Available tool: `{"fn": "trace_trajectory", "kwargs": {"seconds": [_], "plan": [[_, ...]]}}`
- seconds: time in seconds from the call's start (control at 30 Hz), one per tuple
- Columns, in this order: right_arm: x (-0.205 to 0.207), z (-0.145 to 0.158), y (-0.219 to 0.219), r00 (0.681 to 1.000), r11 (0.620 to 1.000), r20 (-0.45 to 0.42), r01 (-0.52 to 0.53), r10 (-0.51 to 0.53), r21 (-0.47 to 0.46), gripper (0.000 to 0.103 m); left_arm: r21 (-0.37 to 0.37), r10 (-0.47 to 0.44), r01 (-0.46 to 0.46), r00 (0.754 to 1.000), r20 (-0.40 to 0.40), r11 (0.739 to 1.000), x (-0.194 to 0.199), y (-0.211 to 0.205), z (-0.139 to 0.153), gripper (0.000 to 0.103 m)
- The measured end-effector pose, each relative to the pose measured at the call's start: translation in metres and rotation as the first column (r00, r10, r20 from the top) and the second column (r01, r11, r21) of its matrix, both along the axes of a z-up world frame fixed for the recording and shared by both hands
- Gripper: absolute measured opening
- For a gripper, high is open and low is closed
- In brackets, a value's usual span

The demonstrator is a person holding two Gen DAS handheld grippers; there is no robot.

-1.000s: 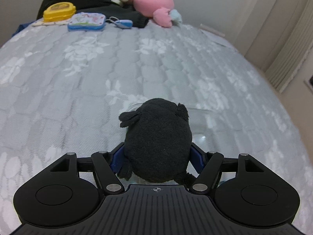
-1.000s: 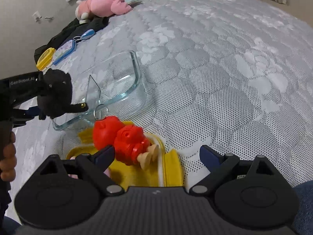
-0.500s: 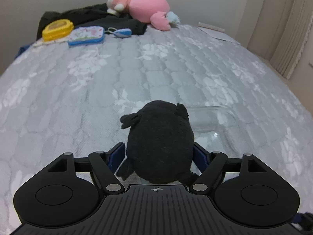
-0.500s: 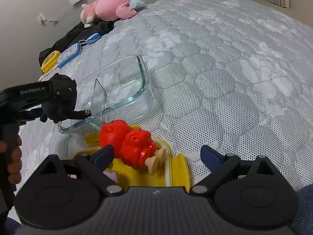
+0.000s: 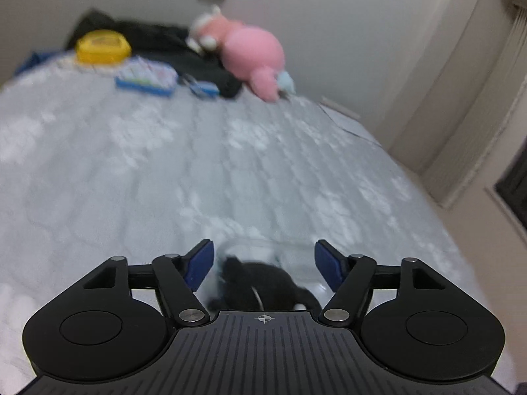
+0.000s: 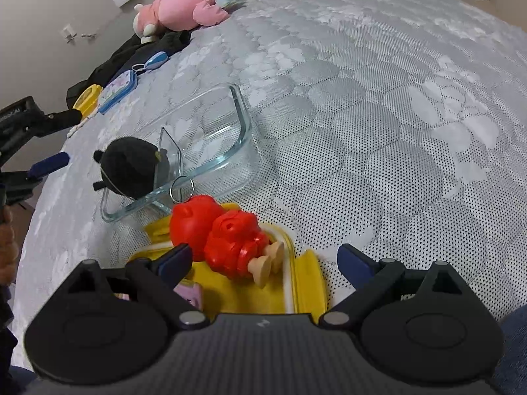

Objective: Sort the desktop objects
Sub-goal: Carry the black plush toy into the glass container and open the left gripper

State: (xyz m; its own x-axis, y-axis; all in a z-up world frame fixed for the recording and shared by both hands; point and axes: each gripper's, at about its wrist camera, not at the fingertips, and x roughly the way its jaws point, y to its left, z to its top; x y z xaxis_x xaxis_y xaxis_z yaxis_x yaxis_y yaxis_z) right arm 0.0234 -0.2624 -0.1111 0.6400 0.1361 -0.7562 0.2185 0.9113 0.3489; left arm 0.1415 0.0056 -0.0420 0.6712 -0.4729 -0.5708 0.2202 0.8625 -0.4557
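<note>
Both jaws stand wide with nothing between them. Nearest the right gripper, a red toy figure with a metal ring lies on a yellow lid on the quilted mattress; a small pink item shows at the lid's near left edge, too hidden to identify. Just beyond, touching the lid's far side, sits a clear glass dish, and the black plush toy rests in its left end, leaning over the rim. The left gripper hovers above that toy, apart from it. Far back near the wall lie a yellow box, a blue-edged tin, dark clothing and a pink stuffed animal.
</note>
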Motion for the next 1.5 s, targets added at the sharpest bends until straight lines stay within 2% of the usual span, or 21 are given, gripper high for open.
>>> {"fn": "trace_trajectory", "kwargs": {"seconds": [0.07, 0.2, 0.3, 0.37, 0.47, 0.53, 0.57, 0.63, 0.7, 0.77, 0.87, 0.9, 0.93, 1.07, 1.1, 1.13, 1.2, 1.27, 1.33, 1.43, 1.5], "plan": [[0.0, 0.0, 0.001, 1.0, 1.0, -0.003, -0.004, 0.004, -0.004, 0.096, -0.03, -0.044, 0.043, 0.998, -0.042, 0.999, 0.006, -0.005, -0.009, 0.06], [-0.001, 0.0, 0.004, 1.0, 1.0, 0.002, -0.014, 0.014, -0.007, 0.096, 0.094, -0.069, 0.076, 0.995, -0.071, 0.993, 0.007, -0.021, -0.014, 0.062], [0.0, -0.002, 0.005, 1.0, 1.0, -0.01, -0.02, 0.019, -0.012, 0.096, 0.102, -0.083, 0.097, 0.988, -0.126, 0.99, 0.008, -0.022, -0.021, 0.065], [0.001, -0.002, 0.004, 1.0, 1.0, -0.014, -0.017, 0.017, -0.008, 0.096, 0.072, -0.085, 0.095, 0.988, -0.126, 0.993, 0.005, -0.017, -0.017, 0.065], [0.0, -0.001, 0.003, 1.0, 1.0, -0.007, -0.01, 0.01, -0.002, 0.096, -0.034, -0.043, 0.042, 0.998, -0.039, 0.999, 0.001, 0.0, 0.003, 0.065], [0.001, -0.002, 0.004, 1.0, 1.0, -0.01, -0.011, 0.011, -0.002, 0.097, -0.055, -0.029, 0.03, 0.999, 0.015, 0.998, 0.006, -0.003, 0.011, 0.065], [0.002, -0.003, 0.005, 1.0, 1.0, -0.014, -0.015, 0.015, 0.0, 0.097, -0.061, -0.043, 0.043, 0.999, 0.007, 0.997, 0.011, -0.007, 0.008, 0.064], [0.003, -0.004, 0.007, 0.999, 1.0, -0.02, -0.026, 0.026, -0.004, 0.096, -0.072, -0.078, 0.076, 0.997, -0.019, 0.994, 0.021, -0.018, 0.001, 0.052], [0.004, -0.005, 0.009, 0.999, 0.999, -0.022, -0.036, 0.035, -0.017, 0.096, -0.054, -0.105, 0.1, 0.99, -0.093, 0.994, 0.027, -0.026, -0.016, 0.044], [0.004, -0.004, 0.009, 0.999, 0.999, -0.016, -0.028, 0.028, -0.029, 0.096, -0.031, -0.109, 0.106, 0.988, -0.112, 0.994, 0.025, -0.027, -0.021, 0.037], [0.003, -0.004, 0.006, 1.0, 1.0, -0.016, -0.017, 0.017, 0.004, 0.096, 0.0, -0.118, 0.119, 0.982, -0.148, 0.993, 0.021, -0.029, -0.024, 0.036], [0.003, -0.005, 0.006, 1.0, 1.0, -0.02, -0.018, 0.019, 0.008, 0.096, 0.014, -0.118, 0.122, 0.979, -0.163, 0.992, 0.018, -0.031, -0.027, 0.033], [0.004, -0.005, 0.006, 1.0, 1.0, -0.022, -0.02, 0.02, 0.004, 0.096, 0.032, -0.117, 0.125, 0.978, -0.173, 0.992, 0.016, -0.032, -0.031, 0.026], [0.002, -0.003, 0.006, 1.0, 1.0, -0.013, -0.023, 0.023, 0.002, 0.097, 0.056, -0.104, 0.116, 0.979, -0.172, 0.992, 0.01, -0.03, -0.032, 0.019], [0.002, -0.003, 0.006, 1.0, 1.0, -0.012, -0.025, 0.025, 0.009, 0.097, 0.056, -0.104, 0.115, 0.98, -0.17, 0.992, 0.009, -0.029, -0.031, 0.01], [0.002, -0.004, 0.006, 0.999, 0.999, -0.013, -0.03, 0.03, 0.013, 0.097, 0.056, -0.103, 0.114, 0.98, -0.168, 0.992, 0.008, -0.028, -0.029, 0.008], [0.003, -0.004, 0.007, 0.999, 0.999, -0.019, -0.037, 0.037, 0.001, 0.097, 0.055, -0.102, 0.112, 0.981, -0.163, 0.992, 0.007, -0.026, -0.025, 0.008], [0.002, -0.003, 0.006, 0.999, 1.0, -0.017, -0.03, 0.03, -0.007, 0.097, 0.055, -0.1, 0.11, 0.982, -0.159, 0.992, 0.005, -0.024, -0.022, 0.016], [0.001, -0.003, 0.004, 1.0, 1.0, -0.013, -0.023, 0.023, 0.012, 0.097, 0.079, -0.101, 0.114, 0.984, -0.15, 0.99, 0.001, -0.024, -0.017, 0.038], [0.002, -0.004, 0.004, 0.999, 0.999, -0.021, -0.024, 0.024, 0.024, 0.097, 0.15, -0.106, 0.13, 0.982, -0.156, 0.98, -0.001, -0.035, -0.02, 0.038], [0.002, -0.004, 0.005, 0.999, 0.999, -0.021, -0.028, 0.028, 0.017, 0.097, 0.16, -0.105, 0.131, 0.981, -0.161, 0.978, 0.0, -0.036, -0.023, 0.038]]}}
